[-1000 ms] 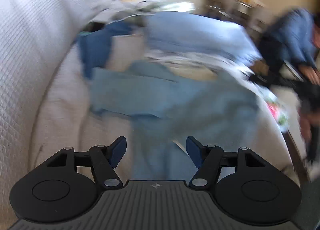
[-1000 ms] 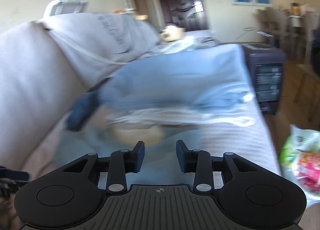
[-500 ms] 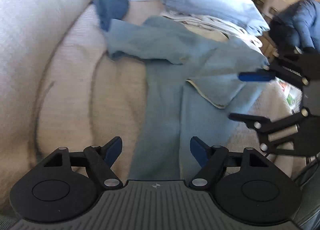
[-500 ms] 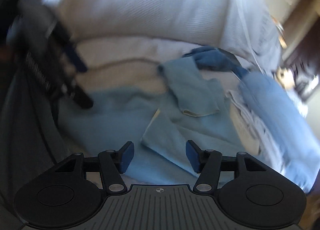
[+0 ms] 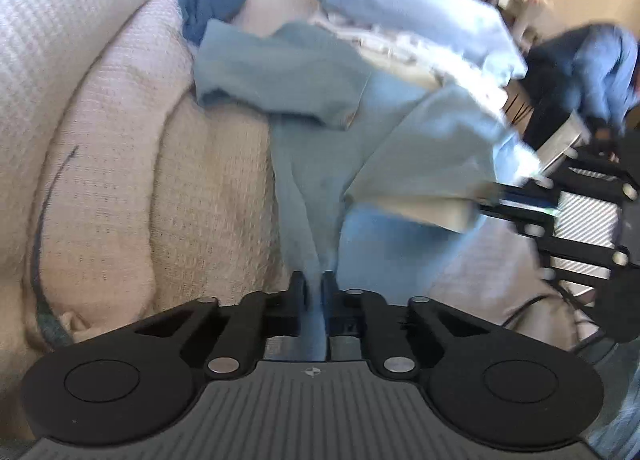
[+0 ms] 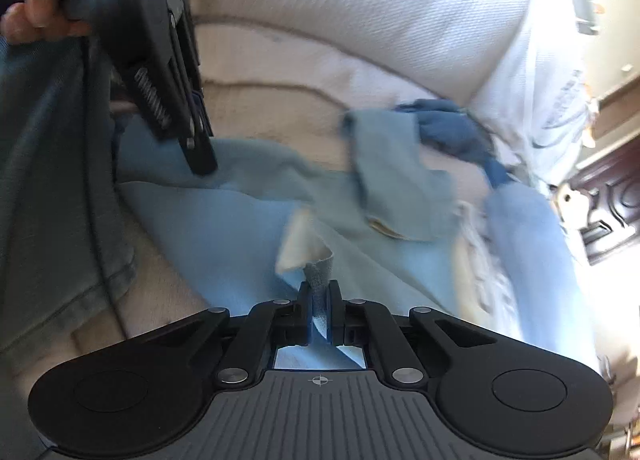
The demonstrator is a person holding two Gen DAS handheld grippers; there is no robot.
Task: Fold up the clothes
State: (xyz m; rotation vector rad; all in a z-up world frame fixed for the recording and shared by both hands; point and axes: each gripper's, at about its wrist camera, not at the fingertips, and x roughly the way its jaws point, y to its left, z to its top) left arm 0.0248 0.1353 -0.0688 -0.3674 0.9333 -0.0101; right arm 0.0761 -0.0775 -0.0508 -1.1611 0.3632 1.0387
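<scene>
Shirt (image 5: 320,108) spread on sofa (image 5: 120,164), frame centre. Hem fold pinched in left gripper (image 5: 315,288), bottom centre. Right gripper (image 6: 319,296) clamped on shirt edge, bottom centre.

A light blue garment (image 5: 320,164) is spread rumpled across the white sofa cover, one sleeve folded over at the far end, a near corner turned back.

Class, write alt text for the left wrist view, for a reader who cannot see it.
The left tongs are shut on a fold of a light blue garment spread over a cream sofa cushion. At the right edge the right tongs pinch another corner of the same garment, and a darker blue cloth and a pale blue pile lie behind.
</scene>
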